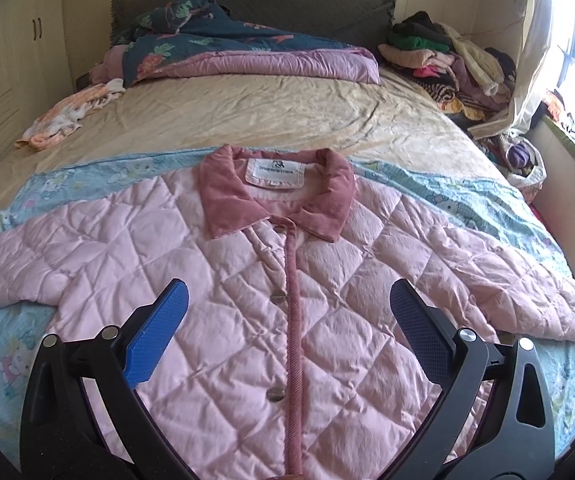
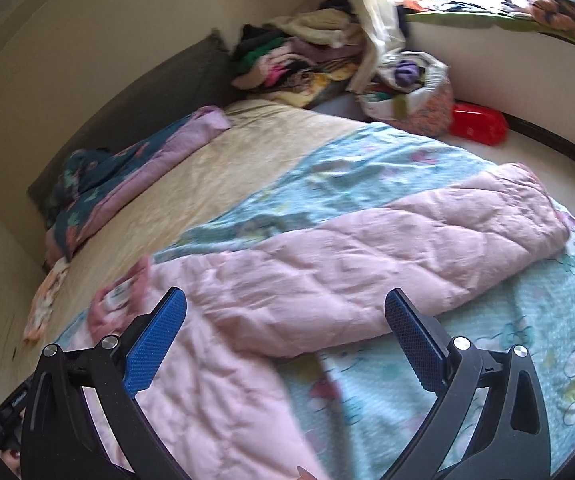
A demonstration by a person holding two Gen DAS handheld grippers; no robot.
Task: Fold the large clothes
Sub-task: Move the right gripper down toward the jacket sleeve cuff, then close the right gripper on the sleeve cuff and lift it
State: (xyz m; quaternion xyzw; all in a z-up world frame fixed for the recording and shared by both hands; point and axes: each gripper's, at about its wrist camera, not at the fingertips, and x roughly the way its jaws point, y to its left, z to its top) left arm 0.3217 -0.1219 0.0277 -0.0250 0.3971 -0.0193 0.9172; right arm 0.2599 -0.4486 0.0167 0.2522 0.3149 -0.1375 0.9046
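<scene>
Right now the pink quilted jacket (image 1: 279,300) lies flat and buttoned, front up, on the blue blanket (image 1: 3,344), collar (image 1: 275,192) toward the headboard. Both sleeves are spread outward from the collar. The left gripper (image 1: 287,320) hovers over the chest, fingers wide apart and empty. The right gripper (image 2: 285,332), equally wide and empty, faces the right sleeve (image 2: 407,240). Folding looks not yet begun; the next move likely means pinching a sleeve and carrying it across the chest.

Quilted matt cloth jacket (image 1: 215,272), ribbed corduroy collar (image 1: 223,200), textured blue plastic pads (image 1: 159,336)
</scene>
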